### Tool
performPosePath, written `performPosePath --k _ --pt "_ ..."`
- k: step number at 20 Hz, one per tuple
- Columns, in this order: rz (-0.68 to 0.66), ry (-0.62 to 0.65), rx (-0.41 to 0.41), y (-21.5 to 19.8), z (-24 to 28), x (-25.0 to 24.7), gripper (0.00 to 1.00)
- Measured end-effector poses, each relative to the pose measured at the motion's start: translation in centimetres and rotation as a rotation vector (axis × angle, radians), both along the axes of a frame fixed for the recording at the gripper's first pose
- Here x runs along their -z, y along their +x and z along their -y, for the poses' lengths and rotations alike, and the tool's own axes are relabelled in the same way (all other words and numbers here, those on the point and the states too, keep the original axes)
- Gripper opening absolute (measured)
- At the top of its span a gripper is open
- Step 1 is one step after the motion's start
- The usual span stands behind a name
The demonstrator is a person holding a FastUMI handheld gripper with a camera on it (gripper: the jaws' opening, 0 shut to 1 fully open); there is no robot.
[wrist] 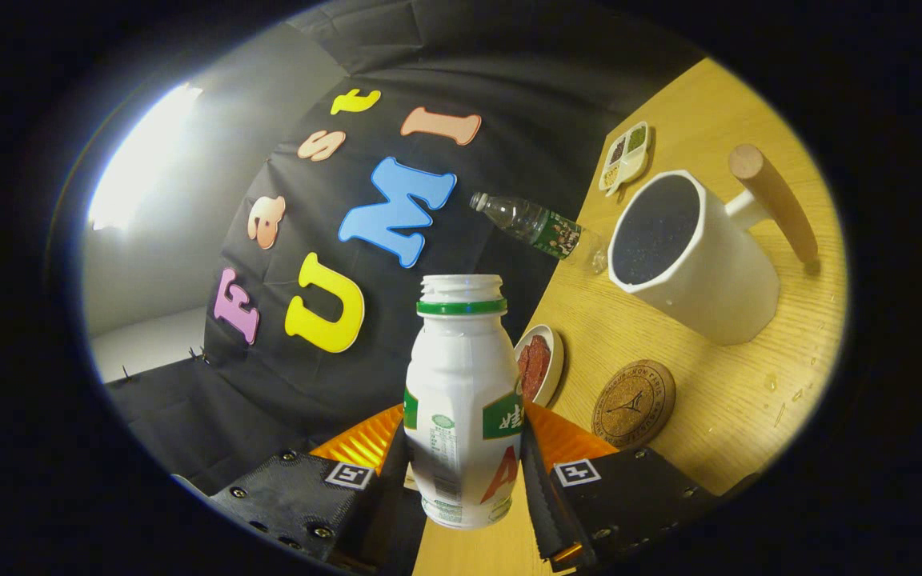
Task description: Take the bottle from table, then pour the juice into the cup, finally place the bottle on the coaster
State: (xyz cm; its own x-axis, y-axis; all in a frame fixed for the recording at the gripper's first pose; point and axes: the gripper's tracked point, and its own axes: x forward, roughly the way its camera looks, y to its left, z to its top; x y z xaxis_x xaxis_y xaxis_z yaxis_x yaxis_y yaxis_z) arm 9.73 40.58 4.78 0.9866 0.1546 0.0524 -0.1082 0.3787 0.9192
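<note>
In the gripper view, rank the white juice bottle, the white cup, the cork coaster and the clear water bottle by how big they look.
1. White cup and juice bottle, held between the gripper fingers: alike; nearness inflates the bottle.
2. Clear water bottle.
3. Cork coaster.

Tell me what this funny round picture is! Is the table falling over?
No, only the camera is tipped. It rides on a gripper, a two-finger grabbing tool that a person holds by hand, and it looks forward along the fingers. Its lens bends everything round. Both fingers squeeze a white bottle with a green ring and no cap. It is being tilted towards the cup, a white one with a wooden handle, to pour juice. On the wooden table you can also see a round cork coaster, a small dish, a clear plastic bottle and a little tray.
</note>
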Motion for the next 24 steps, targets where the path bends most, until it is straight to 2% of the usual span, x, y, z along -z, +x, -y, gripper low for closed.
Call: performPosePath --k 13,24 --pt "0.008 0.215 0.011 0.3 1.5 -0.1 0.67" --pt "-0.012 0.319 0.026 0.3 2.2 0.3 0.67"
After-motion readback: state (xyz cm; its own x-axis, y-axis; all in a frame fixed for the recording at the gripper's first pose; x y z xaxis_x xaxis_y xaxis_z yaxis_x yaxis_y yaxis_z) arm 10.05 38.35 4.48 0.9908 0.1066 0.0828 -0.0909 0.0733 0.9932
